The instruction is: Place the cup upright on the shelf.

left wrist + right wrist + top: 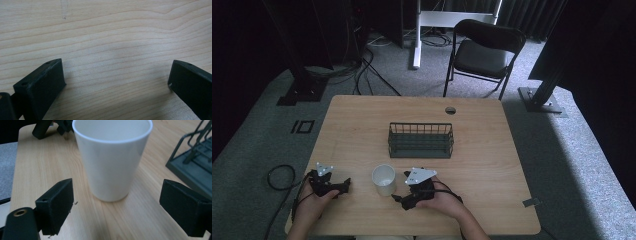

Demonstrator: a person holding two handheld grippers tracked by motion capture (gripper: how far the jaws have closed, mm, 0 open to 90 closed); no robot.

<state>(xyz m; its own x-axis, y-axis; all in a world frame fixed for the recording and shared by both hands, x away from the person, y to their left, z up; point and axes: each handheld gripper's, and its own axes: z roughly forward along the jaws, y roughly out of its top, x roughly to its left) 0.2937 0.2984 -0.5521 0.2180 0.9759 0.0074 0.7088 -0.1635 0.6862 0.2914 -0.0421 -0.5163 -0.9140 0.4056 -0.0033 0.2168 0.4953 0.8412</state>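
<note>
ease the wide-open right tool (116,207) squarely around the upright white cup (112,160) (left tool (116,82) also open, resting on the counter (492,150)) before squeezing.

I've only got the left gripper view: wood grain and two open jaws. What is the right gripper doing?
Observer: The right gripper points at a white cup standing upright on the table. Its jaws are open, with the cup ahead of them and not yet between them.
Operator: And my left gripper, relative to that cup?
Observer: The left gripper rests on the table on the cup's other side, apart from it, holding nothing.
Operator: Anything else on the table?
Observer: A dark wire rack stands beyond the cup, near the table's middle.
Operator: Is the cup empty?
Observer: The high view shows a plain white inside with nothing in it.
</note>
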